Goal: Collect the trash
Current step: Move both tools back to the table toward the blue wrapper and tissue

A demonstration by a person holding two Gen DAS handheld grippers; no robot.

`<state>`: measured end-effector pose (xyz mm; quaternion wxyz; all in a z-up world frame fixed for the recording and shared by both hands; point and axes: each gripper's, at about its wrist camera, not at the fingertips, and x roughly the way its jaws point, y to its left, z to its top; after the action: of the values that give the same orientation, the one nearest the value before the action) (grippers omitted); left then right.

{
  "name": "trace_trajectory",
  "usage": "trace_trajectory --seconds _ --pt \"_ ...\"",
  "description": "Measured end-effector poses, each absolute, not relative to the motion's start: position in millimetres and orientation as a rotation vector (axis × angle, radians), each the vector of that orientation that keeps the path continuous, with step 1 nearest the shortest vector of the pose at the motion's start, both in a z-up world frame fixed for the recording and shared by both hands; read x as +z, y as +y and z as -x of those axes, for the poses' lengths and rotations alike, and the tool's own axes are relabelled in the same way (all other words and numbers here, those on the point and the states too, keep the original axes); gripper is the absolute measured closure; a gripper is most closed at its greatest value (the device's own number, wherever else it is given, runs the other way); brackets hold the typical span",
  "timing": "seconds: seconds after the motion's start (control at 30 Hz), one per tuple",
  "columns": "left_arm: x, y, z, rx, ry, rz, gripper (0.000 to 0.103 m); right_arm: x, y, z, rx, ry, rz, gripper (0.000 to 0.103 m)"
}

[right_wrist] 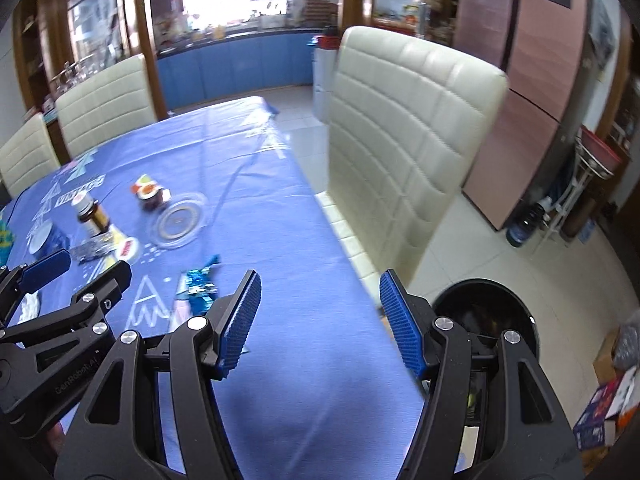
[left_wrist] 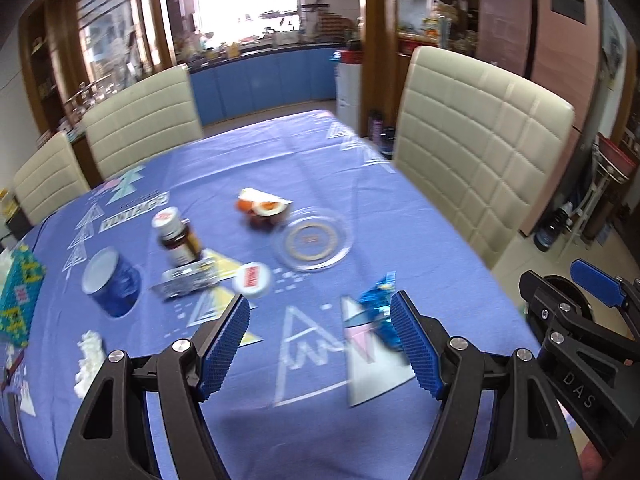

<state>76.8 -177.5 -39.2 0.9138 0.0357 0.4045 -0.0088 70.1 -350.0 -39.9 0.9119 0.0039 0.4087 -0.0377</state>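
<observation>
Both tools hang over the blue-clothed worktop (left_wrist: 304, 168) with jaws spread and nothing between them: the left tool (left_wrist: 320, 344) and the right tool (right_wrist: 320, 320). A crumpled shiny blue wrapper (left_wrist: 380, 304) lies on the cloth just beyond the left tool's right pad. A white crumpled tissue (left_wrist: 90, 356) lies near the worktop's left edge. A round black waste bin (right_wrist: 486, 312) stands on the floor beside the worktop, behind the right tool.
</observation>
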Motion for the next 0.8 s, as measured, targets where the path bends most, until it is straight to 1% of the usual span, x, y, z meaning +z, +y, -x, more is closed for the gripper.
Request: trace_trajectory --seconds 0.43,0.6,0.7,0.77,0.8 --pt "-59 -40 -46 0.213 0.87 -0.024 0.032 -66 -231 -77 0.12 0.884 0.061 0.039" --pt "-70 6 -38 0.282 0.889 0.008 0.032 -73 -210 -83 0.096 0.878 0.108 0.039" --pt "-77 27 -37 0.314 0.895 0.019 0.032 -79 -208 -90 0.043 0.891 0.104 0.035" --pt "-83 40 -38 0.335 0.902 0.02 0.032 -84 -210 -94 -0.001 0.897 0.095 0.03" --pt "-86 44 -40 0.34 0.905 0.019 0.032 -87 -211 -96 -0.023 0.903 0.09 0.029"
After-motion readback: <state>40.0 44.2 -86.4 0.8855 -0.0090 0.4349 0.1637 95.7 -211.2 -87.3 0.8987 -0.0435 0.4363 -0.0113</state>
